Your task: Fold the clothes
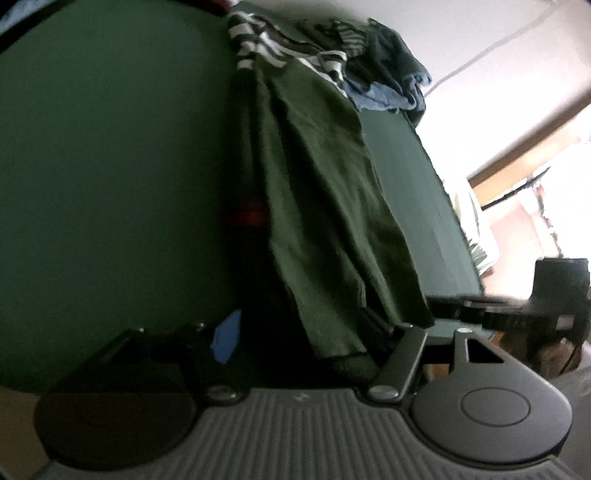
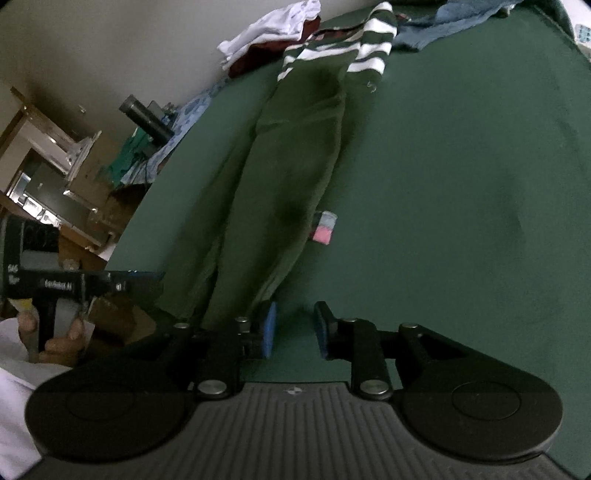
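The dark green garment (image 2: 291,162) with the white-striped top lies stretched out long on the green table cover (image 2: 461,184), its near end reaching right up to both grippers. Right gripper (image 2: 293,328) sits released, blue pads apart, just beside the hem, grasping nothing. Left gripper (image 1: 295,347) has cloth draped over it, can't tell if it's clenched. More clothes (image 2: 269,33) are piled at the far end.

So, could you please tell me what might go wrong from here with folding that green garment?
1. The long dark green garment runs near the green surface's edge; a careless pull might drag it off.
2. Its far end lies against the striped green-and-white cloth in the pile, which could snag and come along.
3. The right tongs stand open beside the hem, so closing there may catch nothing.
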`<state>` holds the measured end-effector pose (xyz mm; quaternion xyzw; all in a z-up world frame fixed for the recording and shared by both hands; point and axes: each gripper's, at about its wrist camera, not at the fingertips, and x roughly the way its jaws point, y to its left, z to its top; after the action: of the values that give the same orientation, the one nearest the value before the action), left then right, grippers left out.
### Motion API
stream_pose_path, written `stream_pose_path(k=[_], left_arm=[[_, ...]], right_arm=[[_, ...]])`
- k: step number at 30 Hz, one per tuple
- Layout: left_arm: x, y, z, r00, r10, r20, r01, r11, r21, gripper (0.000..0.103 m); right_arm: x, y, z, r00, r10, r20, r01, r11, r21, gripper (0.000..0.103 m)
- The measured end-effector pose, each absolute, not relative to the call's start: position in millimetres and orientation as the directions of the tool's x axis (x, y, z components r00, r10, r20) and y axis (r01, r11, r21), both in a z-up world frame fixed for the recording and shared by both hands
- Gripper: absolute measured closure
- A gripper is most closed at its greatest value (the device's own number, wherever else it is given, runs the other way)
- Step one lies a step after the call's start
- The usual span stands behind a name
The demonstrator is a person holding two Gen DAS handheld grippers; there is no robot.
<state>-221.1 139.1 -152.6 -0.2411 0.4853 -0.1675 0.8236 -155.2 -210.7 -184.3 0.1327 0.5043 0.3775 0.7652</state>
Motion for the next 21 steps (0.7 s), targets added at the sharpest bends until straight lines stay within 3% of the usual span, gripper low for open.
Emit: stream_pose_path(k=[5,10,16,17,19,20,21], left_arm=[[-213,150,-159,0.438,-0.585,-0.683,0.021,0.766,-0.643,0.026],[-206,162,-166,0.404,-0.656,-0.638,-0.003,0.696,-0.718,0.026],[-196,162,-170,0.369,-0.709,-0.601,0.022,0.653,-0.757,0.015],[-195,160,-170,0.365,-0.713,-0.599,0.030,0.652,-0.758,0.017],[-193,155,-170,0.358,-0.706,-0.611,0.045,0.666,-0.744,0.026],[-192,152,-171,0.351,-0.697,-0.625,0.047,0.680,-0.732,0.047],[-191,150,-173,0.341,-0.688,-0.640,0.045,0.692,-0.720,0.073]], right_arm=[[-156,-213,-185,0.156,0.735,-0.660,-0.378,0.662,0.648,0.072],[-153,-234,-189,0.155,0.778,-0.609,-0.232,0.628,0.743,0.053],[-153,-218,-201,0.127,0.820,-0.557,-0.195,0.572,0.797,0.054],[-153,-217,-201,0.125,0.820,-0.559,-0.198,0.573,0.795,0.056],[-152,-216,-201,0.120,0.813,-0.570,-0.206,0.582,0.786,0.070],[-151,-216,-202,0.113,0.806,-0.581,-0.202,0.591,0.781,0.075],[-151,-217,-203,0.105,0.799,-0.592,-0.196,0.600,0.775,0.086]])
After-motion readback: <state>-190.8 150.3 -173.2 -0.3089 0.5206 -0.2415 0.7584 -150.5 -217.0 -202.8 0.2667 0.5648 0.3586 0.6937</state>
